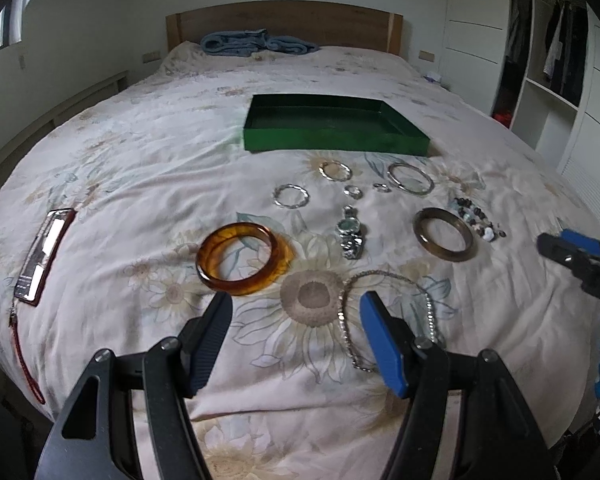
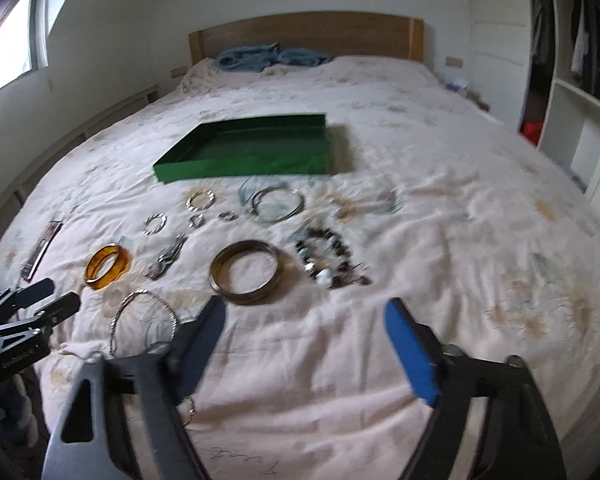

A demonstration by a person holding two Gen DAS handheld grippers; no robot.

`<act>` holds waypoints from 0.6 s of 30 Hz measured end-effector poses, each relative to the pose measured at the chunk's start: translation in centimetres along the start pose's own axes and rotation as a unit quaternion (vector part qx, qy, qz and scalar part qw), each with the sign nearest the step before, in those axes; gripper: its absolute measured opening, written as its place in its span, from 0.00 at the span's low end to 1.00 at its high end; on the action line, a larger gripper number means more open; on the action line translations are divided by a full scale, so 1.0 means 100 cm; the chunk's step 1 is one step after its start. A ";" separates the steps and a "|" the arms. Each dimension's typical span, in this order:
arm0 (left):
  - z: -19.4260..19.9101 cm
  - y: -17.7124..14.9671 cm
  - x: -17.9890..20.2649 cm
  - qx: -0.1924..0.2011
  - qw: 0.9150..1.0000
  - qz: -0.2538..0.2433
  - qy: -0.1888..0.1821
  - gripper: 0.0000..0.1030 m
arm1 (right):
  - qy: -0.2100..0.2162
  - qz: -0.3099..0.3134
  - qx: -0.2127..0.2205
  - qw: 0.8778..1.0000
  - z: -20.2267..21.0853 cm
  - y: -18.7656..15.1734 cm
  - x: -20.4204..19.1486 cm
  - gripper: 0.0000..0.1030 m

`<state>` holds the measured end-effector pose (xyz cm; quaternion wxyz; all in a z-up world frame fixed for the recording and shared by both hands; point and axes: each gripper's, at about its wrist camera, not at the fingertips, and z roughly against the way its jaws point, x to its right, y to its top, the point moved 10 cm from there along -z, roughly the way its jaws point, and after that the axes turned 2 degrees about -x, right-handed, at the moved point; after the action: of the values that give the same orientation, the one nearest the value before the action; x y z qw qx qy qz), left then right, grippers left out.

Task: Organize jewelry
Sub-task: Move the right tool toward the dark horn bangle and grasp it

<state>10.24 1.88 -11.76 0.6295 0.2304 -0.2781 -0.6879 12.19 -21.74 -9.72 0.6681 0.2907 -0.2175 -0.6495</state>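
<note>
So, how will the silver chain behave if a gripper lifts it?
The chain lies in a loose, kinked loop on the bedspread, so it is probably floppy and would dangle. Its fine links look thin and perhaps slippery, likely hard to pinch.

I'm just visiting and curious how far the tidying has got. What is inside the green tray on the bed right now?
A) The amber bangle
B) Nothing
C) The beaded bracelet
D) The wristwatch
B: the green tray shows only its bare floor, while the amber bangle, wristwatch and beaded bracelet all lie on the bedspread in front of it.
</note>
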 end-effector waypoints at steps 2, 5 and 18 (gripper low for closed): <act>-0.004 -0.002 0.005 -0.006 1.000 -0.004 -0.015 0.63 | 0.023 -0.005 -0.016 1.000 -0.008 -0.006 -0.005 0.63; -0.012 -0.007 0.013 -0.020 0.999 -0.010 -0.034 0.62 | 0.072 -0.021 -0.045 0.996 -0.024 -0.014 -0.014 0.51; -0.067 -0.015 0.028 -0.090 0.994 -0.019 -0.062 0.36 | 0.151 -0.096 -0.117 0.977 -0.092 -0.008 -0.020 0.46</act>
<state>13.33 -1.41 -17.62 0.6160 0.1353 -0.2491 -0.7350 17.68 -18.79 -16.86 0.6572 0.3252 -0.0077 -0.6800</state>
